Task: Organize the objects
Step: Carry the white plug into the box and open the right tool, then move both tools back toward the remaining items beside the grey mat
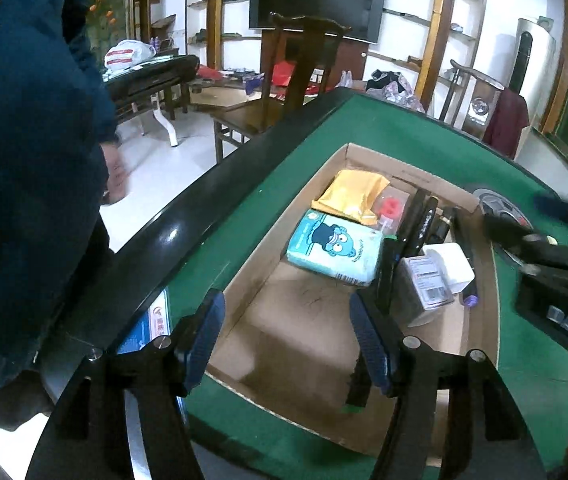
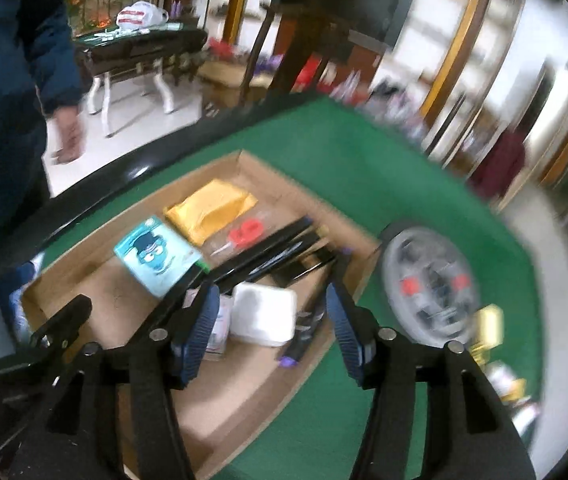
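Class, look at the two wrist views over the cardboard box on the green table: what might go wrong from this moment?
1. The right gripper hangs open just above the white block; lowering could knock the black pens askew.
2. The cardboard box is crowded on one side, so another item may land on the blue tissue pack.

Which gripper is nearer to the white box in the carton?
Right. The right gripper hovers just over the white box, jaws open around it. The left gripper hangs over the carton's bare floor, to the side.
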Motion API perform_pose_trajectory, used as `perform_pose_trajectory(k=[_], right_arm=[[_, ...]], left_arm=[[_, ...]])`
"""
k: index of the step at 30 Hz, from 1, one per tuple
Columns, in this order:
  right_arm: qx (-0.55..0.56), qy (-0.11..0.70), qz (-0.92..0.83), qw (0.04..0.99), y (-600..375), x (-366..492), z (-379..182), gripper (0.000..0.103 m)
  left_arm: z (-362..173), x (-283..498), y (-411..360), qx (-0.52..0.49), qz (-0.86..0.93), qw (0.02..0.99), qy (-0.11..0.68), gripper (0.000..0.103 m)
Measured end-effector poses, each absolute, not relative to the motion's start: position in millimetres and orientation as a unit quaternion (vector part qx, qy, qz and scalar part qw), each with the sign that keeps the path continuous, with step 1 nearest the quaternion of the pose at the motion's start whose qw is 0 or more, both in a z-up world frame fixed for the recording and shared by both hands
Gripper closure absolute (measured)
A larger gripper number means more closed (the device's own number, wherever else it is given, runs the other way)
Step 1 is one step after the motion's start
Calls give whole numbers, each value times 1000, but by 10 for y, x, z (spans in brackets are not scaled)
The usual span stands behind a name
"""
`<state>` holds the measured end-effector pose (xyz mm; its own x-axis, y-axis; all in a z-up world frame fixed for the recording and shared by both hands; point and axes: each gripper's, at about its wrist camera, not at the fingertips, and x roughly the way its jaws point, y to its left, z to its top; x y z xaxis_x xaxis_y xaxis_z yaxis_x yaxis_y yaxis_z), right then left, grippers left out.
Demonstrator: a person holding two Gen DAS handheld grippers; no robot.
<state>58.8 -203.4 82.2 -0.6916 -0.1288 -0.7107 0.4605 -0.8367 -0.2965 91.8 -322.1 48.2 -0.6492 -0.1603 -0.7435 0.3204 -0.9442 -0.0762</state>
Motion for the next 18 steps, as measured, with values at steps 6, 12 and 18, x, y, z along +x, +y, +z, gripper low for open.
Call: perform_pose_trajectory(k=[6,12,18], right_arm=[[221,333,-911,105,-2235,1083,1025,22],[230,337,-909,91,-2156,1008,985,22],[267,319,-907,65,-1860,856,905,22]], left_arm=[[427,925,-3321,406,-895,136,124,44],[484,966,-3272,400,-898,129,128,44],[499,947,-3112,404,-899,114,120,44]])
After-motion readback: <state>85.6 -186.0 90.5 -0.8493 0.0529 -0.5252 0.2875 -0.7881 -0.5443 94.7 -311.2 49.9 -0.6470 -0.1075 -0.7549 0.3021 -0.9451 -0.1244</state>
